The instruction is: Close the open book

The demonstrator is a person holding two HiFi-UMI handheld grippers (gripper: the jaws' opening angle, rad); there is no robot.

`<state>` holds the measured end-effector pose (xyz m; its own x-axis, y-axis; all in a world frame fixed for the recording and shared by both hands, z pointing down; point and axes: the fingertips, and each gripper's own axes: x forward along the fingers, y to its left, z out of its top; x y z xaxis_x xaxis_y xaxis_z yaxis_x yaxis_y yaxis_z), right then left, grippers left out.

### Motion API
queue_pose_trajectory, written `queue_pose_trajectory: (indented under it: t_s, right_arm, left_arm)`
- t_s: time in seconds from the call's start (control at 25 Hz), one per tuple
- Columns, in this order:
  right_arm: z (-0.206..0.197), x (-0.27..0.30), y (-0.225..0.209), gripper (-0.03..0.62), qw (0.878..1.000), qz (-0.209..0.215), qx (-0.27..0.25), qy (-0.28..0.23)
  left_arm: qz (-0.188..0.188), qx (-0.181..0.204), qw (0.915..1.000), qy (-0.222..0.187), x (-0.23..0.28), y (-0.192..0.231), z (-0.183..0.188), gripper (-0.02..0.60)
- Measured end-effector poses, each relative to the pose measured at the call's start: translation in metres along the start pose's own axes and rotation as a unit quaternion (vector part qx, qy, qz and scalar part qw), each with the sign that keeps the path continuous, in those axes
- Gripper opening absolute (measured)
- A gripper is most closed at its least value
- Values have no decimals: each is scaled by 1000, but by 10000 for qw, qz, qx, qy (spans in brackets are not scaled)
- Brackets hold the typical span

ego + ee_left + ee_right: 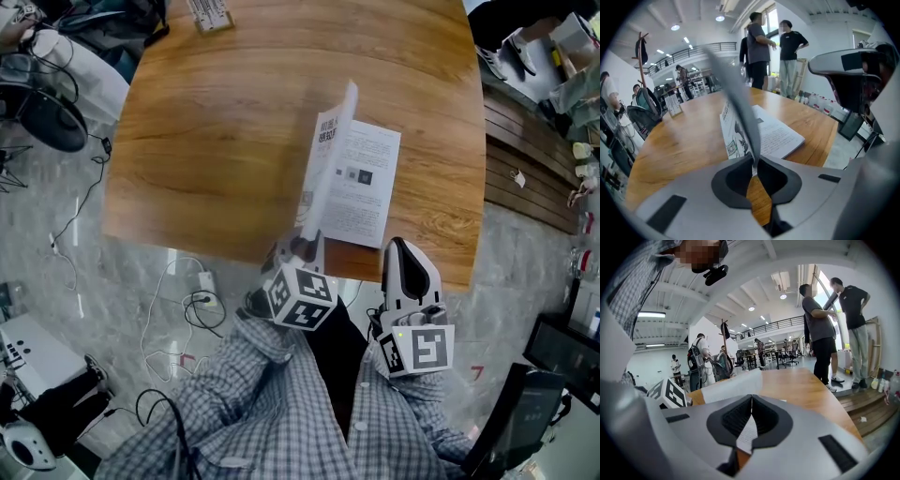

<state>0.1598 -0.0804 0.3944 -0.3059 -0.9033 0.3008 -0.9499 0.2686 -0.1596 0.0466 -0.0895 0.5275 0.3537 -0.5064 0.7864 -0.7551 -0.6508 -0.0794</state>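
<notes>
Listing one open book (pixel 364 183), thin and printed, lying on a wooden table (pixel 206 131) near the table's near edge. Its left-hand leaf (pixel 330 150) stands lifted almost upright over the spine. Left gripper (pixel 306 246): at the book's near-left corner, jaws pinching the lower edge of the raised leaf. Right gripper (pixel 401 249): just beside the book's near-right corner, jaws pressed together with nothing caught at the tips. Printed paper shows only through the gap behind them, and whether the gripper touches the page cannot be told. Hazards, as judged: the leaf is held by a narrow bite at one corner, so it may slip free and fall back open. It may also crease or tear if swung over fast. The light book, with nothing seen weighing it down, may slide or lift with the pull and go over the table edge. Containers: none on the table around the book. A small printed stand (pixel 210 15) sits well beyond the book's far side.
</notes>
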Motion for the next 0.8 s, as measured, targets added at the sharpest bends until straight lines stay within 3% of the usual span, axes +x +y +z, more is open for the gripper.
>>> queue_pose_trajectory:
  t_s: [0.2, 0.44, 0.8]
  right_arm:
    - [-2, -5, -13, 20, 9999, -159, 23, -11]
    - [-5, -8, -20, 20, 9996, -290, 76, 1]
    - [-5, -4, -18, 20, 9995, -299, 105, -9]
  left_arm:
    - [-22, 591, 9980, 209, 10, -15, 3, 32]
    - [-127, 1316, 9894, 605, 17, -27, -10, 68]
    - [-500, 841, 9928, 693, 10, -35, -28, 72]
